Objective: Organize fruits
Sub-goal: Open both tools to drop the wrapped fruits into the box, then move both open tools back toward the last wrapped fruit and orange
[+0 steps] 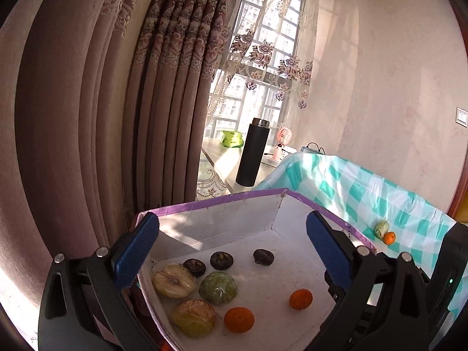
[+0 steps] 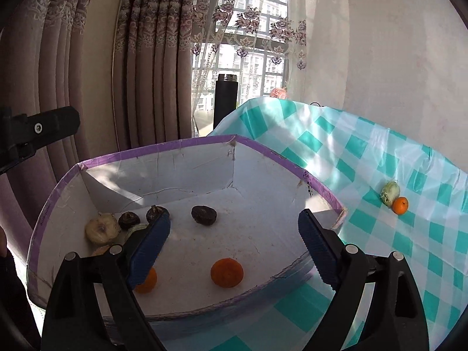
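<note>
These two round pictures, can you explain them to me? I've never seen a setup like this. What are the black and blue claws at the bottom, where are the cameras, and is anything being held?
Each picture comes from a fisheye camera mounted on a hand-held gripper, looking forward along its two fingers. One view shows the left gripper, the other the right gripper. The black arms with blue pads are their fingers. Both stand wide open and hold nothing.

Below them sits a white cardboard box with a purple rim, on a teal checked tablecloth. Inside lie two oranges, three dark brown fruits and three larger wrapped pale or green fruits. Outside on the cloth wait a small orange and a wrapped green fruit, touching.
</note>
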`<state>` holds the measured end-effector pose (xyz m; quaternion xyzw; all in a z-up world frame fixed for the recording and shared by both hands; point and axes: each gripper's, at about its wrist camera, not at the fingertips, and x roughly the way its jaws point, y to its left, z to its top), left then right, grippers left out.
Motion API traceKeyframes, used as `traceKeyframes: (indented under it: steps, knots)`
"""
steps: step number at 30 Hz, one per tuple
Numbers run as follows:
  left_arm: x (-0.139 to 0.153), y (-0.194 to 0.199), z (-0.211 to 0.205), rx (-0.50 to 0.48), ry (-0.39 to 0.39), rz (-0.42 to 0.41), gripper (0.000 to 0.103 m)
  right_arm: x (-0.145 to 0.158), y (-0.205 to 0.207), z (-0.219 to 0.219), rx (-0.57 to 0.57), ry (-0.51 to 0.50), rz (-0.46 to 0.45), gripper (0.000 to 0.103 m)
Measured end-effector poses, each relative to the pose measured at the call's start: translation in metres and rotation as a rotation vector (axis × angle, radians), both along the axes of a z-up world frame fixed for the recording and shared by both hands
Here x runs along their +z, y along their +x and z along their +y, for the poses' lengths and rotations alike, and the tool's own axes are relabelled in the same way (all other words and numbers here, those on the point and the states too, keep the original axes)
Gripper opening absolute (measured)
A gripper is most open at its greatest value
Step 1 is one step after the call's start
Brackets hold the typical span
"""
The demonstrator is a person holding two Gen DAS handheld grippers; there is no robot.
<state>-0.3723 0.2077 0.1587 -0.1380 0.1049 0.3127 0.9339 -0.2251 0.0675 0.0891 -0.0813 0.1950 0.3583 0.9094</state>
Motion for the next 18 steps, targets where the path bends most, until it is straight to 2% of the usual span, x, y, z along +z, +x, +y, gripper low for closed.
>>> traceKeyframes:
  steps: [3,5,12,15,17,18]
  knots:
    - [0.002,-0.001,-0.033,-0.101,0.089,-0.086,0.101,0.002,0.018,-0.041,-0.102,0.098,0.023,0.086]
    - [0.000,0.005,-0.059,-0.208,0.153,-0.100,0.101,-0.002,0.035,-0.068,-0.180,0.125,0.053,0.086]
    - [-0.023,0.045,-0.172,-0.619,0.407,-0.006,0.101,-0.033,0.081,-0.150,-0.446,0.106,0.120,0.086]
    - [-0.039,0.072,-0.208,-0.769,0.438,0.032,0.101,-0.049,0.100,-0.178,-0.544,0.086,0.172,0.086]
    - [-0.049,0.097,-0.221,-0.830,0.407,0.072,0.101,-0.057,0.106,-0.195,-0.589,0.093,0.189,0.086]
    - [-0.053,0.111,-0.225,-0.847,0.375,0.085,0.101,-0.061,0.111,-0.204,-0.606,0.118,0.226,0.086]
